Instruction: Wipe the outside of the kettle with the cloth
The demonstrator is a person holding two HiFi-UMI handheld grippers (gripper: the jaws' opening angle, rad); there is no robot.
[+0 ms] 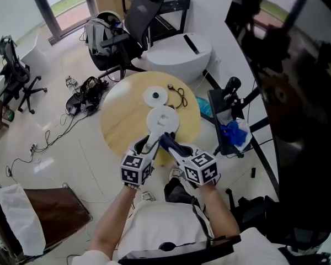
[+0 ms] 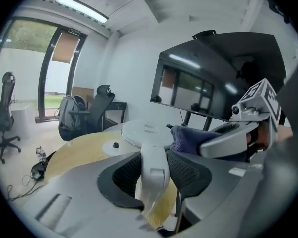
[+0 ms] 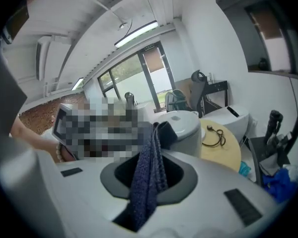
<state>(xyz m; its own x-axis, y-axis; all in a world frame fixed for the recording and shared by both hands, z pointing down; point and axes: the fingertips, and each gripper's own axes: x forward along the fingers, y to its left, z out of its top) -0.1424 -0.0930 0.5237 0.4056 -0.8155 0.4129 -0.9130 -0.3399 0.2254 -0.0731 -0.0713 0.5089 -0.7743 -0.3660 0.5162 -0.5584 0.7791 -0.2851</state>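
Observation:
A white kettle (image 1: 163,120) stands near the front edge of the round wooden table (image 1: 121,112). My left gripper (image 1: 149,144) is shut on the kettle handle (image 2: 153,165), which runs up between its dark pads to the flat lid (image 2: 143,131). My right gripper (image 1: 169,141) is shut on a dark blue cloth (image 3: 148,175), which hangs folded from its jaws. The cloth (image 2: 187,138) lies against the kettle's right side, just below the lid. From the right gripper view the kettle (image 3: 185,129) sits straight ahead, behind the cloth.
The kettle's white base disc (image 1: 155,96) and a black cable (image 1: 180,96) lie further back on the table. A black stand holding blue items (image 1: 231,131) is to the table's right. Office chairs (image 1: 133,18), bags (image 1: 87,93) and floor cables lie beyond; a large dark screen (image 2: 211,83) is at right.

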